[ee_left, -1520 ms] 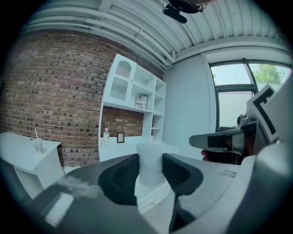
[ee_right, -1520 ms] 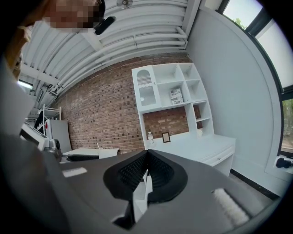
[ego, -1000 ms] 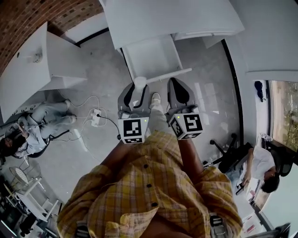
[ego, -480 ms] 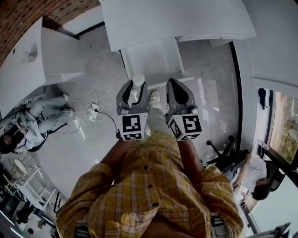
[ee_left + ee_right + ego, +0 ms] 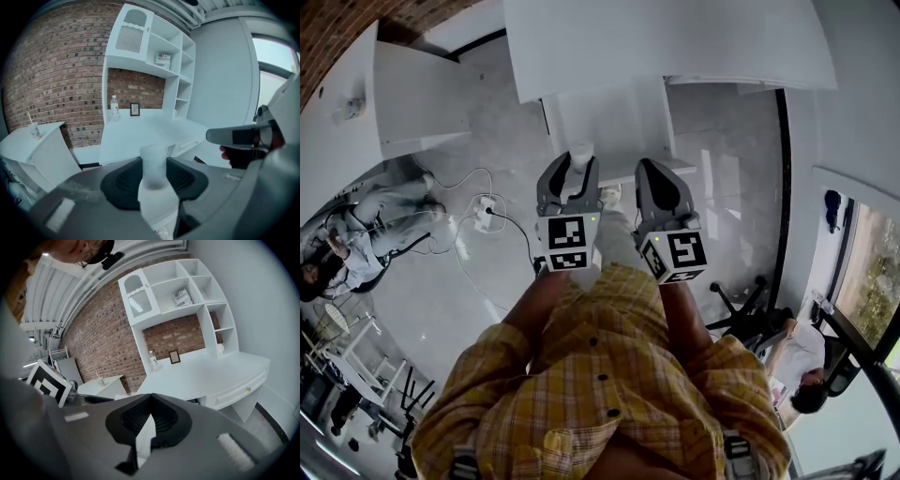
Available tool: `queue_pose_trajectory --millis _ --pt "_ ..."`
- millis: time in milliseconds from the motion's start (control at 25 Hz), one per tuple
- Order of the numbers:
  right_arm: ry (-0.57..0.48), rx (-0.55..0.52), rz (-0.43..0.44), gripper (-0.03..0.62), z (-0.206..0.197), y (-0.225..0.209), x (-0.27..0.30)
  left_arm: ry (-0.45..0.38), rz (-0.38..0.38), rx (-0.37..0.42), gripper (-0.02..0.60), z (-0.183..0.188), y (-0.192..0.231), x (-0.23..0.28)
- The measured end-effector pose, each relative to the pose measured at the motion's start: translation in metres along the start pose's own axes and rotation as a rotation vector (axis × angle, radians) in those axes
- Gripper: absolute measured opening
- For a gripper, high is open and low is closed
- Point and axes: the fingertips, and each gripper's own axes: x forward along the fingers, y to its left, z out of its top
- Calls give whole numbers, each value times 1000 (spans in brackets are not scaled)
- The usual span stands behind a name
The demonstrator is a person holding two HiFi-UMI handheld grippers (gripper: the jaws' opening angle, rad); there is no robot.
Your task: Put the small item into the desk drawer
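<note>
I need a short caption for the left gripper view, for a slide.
Left gripper holding a small white item in its jaws, facing a white desk with shelves before a brick wall.

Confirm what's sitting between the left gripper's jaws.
A small frosted white container, upright, pinched by the left gripper. It shows plainly in the left gripper view, and its top also peeks out in the head view.

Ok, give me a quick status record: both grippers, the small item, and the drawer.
left gripper: closed on the small item, which stands upright between the pads
small item: white, frosted, cup-like; not yet in the drawer
right gripper: jaws together, nothing held
drawer: pulled out from under the white desk, just ahead of both grippers in the head view
</note>
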Motion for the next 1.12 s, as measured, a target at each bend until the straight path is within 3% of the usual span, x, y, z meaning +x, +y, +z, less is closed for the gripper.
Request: queue_pose_trajectory --millis 600,1120 --pt "89 1 15 -3 -39 -31 35 136 10 -76 170 -41 12 69" --pt "131 29 -7 -3 -63 -62 49 234 32 -216 170 -72 16 130"
